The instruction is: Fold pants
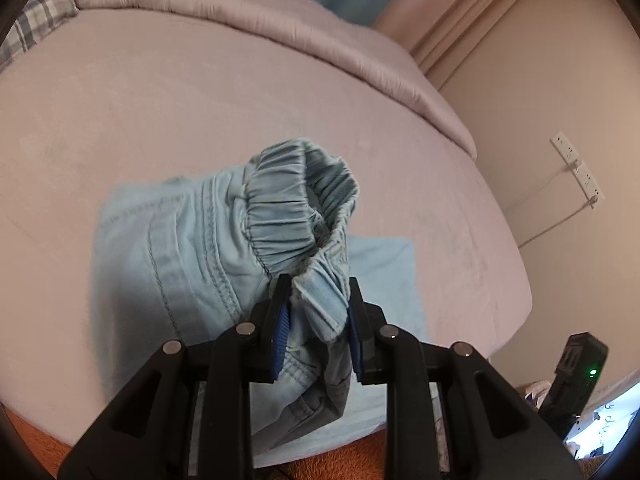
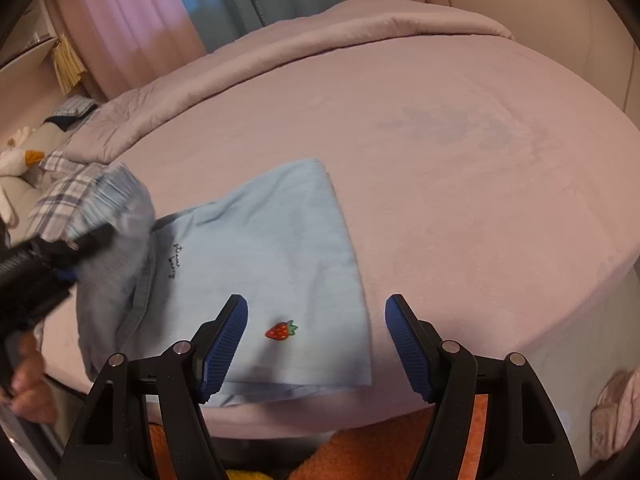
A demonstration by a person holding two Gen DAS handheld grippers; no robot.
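A wide bed covered with a pale pink-mauve sheet [image 2: 460,168] fills both views, with a rolled quilt of the same colour [image 1: 280,20] laid along its far side and blue and pink curtains [image 2: 208,4] seen behind it. On the near part of the sheet, the light blue denim pants with a gathered elastic waistband [image 1: 200,256] are found, part spread flat and part lifted.

In the left wrist view, the left gripper [image 1: 318,320] is seen closed on a bunched fold of the waistband, the cloth pinched between the blue ribbed pads [image 1: 282,332], and the waistband opening is raised above the flat layer. A white wall socket strip with a cable [image 1: 578,170] is shown on the cream wall.

Only the right wrist view shows the red strawberry patch [image 2: 281,330] and small dark lettering [image 2: 174,260] on the flat folded panel. There the right gripper [image 2: 316,344] is held wide apart with nothing between its pads, hovering over the near edge of that panel. At the left edge, a plaid pillow [image 2: 68,192] and a white plush duck [image 2: 18,160] are visible. Orange carpet [image 2: 360,456] is glimpsed below the bed edge.
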